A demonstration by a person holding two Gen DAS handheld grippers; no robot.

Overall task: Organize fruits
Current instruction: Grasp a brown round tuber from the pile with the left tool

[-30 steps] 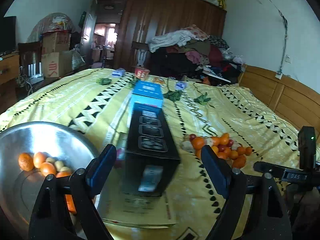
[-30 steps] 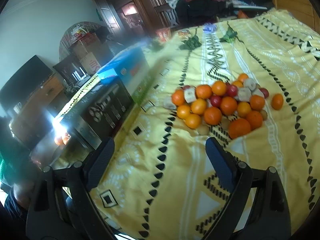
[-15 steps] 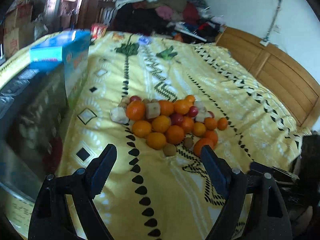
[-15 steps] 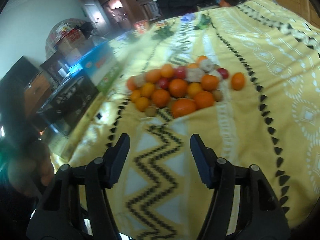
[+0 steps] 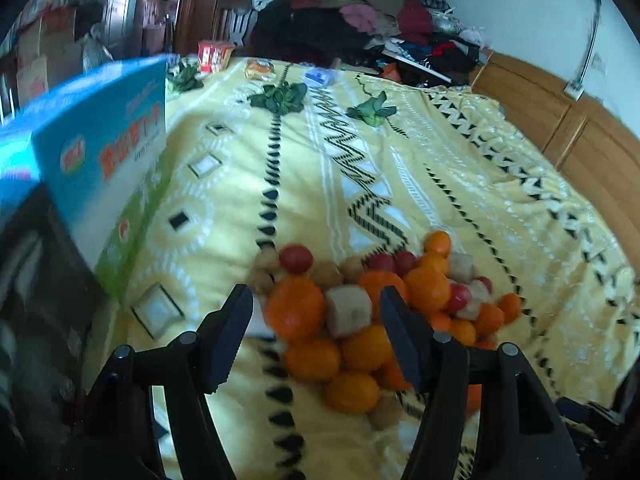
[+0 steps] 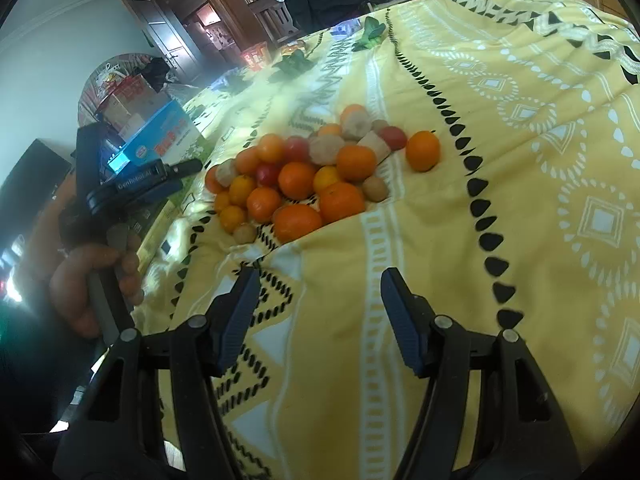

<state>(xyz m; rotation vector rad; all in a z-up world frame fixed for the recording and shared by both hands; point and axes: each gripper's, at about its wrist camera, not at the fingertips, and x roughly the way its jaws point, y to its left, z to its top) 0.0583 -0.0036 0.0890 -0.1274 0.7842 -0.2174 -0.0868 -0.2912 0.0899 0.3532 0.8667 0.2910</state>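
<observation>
Two claws, both half spread, nothing pinched. Left gripper [image 5: 316, 306], lower middle of its view, jaws just been narrowing, tips over the near edge of the fruit pile [image 5: 372, 320]; an orange [image 5: 295, 312] and a pale banana chunk [image 5: 349, 311] sit in the gap between the fingers, pads not visibly pressing either one. Right gripper [image 6: 318, 284], lower middle of its view, jaws part-way apart over bare bedspread [image 6: 520, 160], the pile [image 6: 304, 176] well beyond the tips in mid-frame.

Only the right view shows the other tool's black body [image 6: 132, 184] at left with a hand [image 6: 92, 280] wrapped on its grip. It also shows one lone orange [image 6: 423, 151] sitting just right of the pile, apart from it. Only the left view shows the wooden headboard [image 5: 560, 120] at upper right and the white wall [image 5: 520, 8] behind it.

Pile is oranges, small red fruits, beige round ones, banana pieces; exact count unclear. In the left view its near part is blurred and the right finger covers some fruit. Blue box [image 5: 104, 168] at left of the left view, cut by the frame edge, a dark blurred thing [image 5: 36, 300] below it, hard to tell what. In the right view the same blue box [image 6: 164, 136] is small, upper left, partly behind the tool.

Surface is a bed with a yellow spread, black and white zigzags and diamonds. Green leaves [image 5: 280, 96] and small packets at the far end. Heap of clothes [image 5: 352, 12] and a brown wardrobe [image 5: 208, 8] at the top, cardboard boxes [image 5: 36, 64] upper left.
</observation>
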